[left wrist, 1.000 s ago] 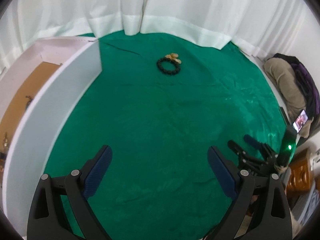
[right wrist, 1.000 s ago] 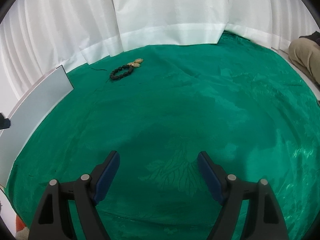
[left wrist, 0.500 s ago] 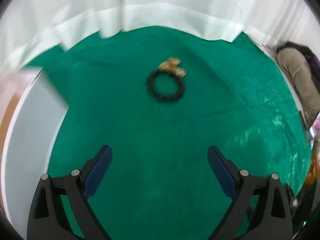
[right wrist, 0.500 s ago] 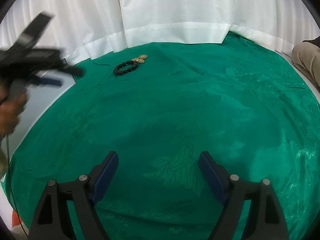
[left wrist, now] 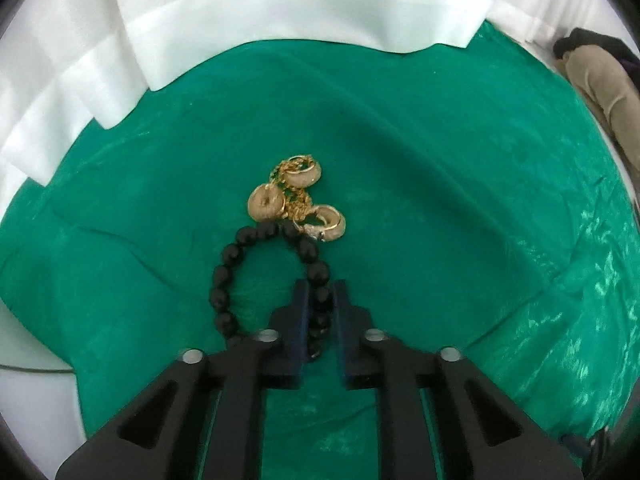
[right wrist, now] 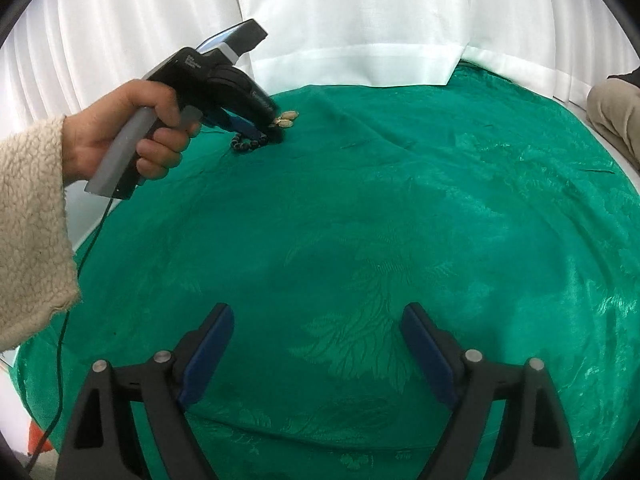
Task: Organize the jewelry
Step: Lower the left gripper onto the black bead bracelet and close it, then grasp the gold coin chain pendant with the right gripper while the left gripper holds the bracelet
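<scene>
A black bead bracelet point(left wrist: 224, 280) lies on the green cloth point(left wrist: 440, 208), with gold rings and a tangled gold chain point(left wrist: 298, 196) touching its far end. My left gripper point(left wrist: 320, 292) is shut on the bracelet's right side, down at the cloth. The right wrist view shows the left gripper point(right wrist: 266, 136) over the bracelet point(right wrist: 248, 145), with the gold pieces point(right wrist: 286, 119) just beyond. My right gripper point(right wrist: 318, 320) is open and empty above the near part of the cloth, far from the jewelry.
White curtains point(left wrist: 304, 12) hang along the back edge of the cloth. A white box wall point(left wrist: 36, 392) shows at the lower left. A person in beige clothing point(left wrist: 600, 80) sits at the far right. The cloth is wrinkled around the jewelry.
My left gripper moved forward to the bracelet, came down and closed on its right side. My right gripper stayed open and barely moved.
</scene>
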### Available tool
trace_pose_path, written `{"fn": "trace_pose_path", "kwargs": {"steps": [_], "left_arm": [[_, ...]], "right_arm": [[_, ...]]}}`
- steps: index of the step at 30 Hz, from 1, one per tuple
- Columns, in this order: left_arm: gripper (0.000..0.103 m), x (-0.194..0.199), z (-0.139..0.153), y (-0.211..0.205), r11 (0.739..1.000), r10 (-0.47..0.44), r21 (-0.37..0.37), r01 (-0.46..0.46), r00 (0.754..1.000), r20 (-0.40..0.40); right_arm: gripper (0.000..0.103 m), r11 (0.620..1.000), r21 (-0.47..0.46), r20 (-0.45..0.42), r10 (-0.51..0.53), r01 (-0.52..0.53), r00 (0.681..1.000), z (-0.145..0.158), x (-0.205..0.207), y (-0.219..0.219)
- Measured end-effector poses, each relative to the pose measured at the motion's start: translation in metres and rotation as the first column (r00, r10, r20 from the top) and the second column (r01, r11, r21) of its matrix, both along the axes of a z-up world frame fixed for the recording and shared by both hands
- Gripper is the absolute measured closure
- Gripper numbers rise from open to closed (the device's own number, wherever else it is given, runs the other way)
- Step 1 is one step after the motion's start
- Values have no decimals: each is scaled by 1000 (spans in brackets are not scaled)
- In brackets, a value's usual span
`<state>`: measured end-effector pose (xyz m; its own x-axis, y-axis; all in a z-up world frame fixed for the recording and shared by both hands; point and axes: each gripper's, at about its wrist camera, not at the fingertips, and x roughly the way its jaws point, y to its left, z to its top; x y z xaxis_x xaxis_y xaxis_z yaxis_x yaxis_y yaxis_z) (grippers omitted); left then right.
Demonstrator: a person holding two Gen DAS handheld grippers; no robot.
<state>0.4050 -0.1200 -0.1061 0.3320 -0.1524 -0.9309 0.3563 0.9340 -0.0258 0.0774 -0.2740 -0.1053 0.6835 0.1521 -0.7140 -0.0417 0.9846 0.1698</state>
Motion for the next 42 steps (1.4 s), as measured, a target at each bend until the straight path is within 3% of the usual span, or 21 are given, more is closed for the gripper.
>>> {"fn": "trace_pose_path", "kwargs": {"steps": [6, 9, 13, 18, 26, 28, 30, 32, 37, 42], "left_arm": [[94, -41, 29, 39, 997, 11, -76, -8, 999, 41], [94, -88, 42, 65, 993, -3, -114, 9, 999, 52], [94, -151, 48, 83, 991, -77, -101, 83, 995, 63], [94, -212, 35, 72, 983, -168, -59, 171, 984, 63], [92, -232, 20, 57, 980, -192, -33, 195, 978, 84], [87, -234, 19, 56, 981, -186, -30, 190, 979, 88], [55, -238, 21, 57, 982, -181, -29, 185, 978, 101], [44, -246, 25, 60, 985, -168, -29, 173, 977, 131], [36, -259, 37, 79, 992, -104, -58, 115, 980, 167], [31, -272, 52, 114, 992, 41, -126, -18, 982, 182]], "right_arm": [[15, 1000, 13, 3, 1, -1, 1000, -1, 1, -2], [15, 1000, 25, 5, 0, -1, 1000, -1, 0, -4], [14, 1000, 20, 4, 0, 0, 1000, -1, 1, -3], [14, 1000, -19, -4, -1, 1, 1000, -3, 1, 3], [14, 998, -55, -12, -2, 1, 1000, -5, 3, 7], [14, 998, -62, -13, -3, 2, 1000, -6, 3, 7], [15, 998, -59, -15, -12, 12, 1000, -5, 2, 6], [15, 999, -46, -37, -14, 12, 999, -2, 3, 5], [15, 996, -39, -56, 79, -82, 995, 43, 17, 11], [15, 980, -9, -21, 197, -198, 980, 104, 95, 4]]}}
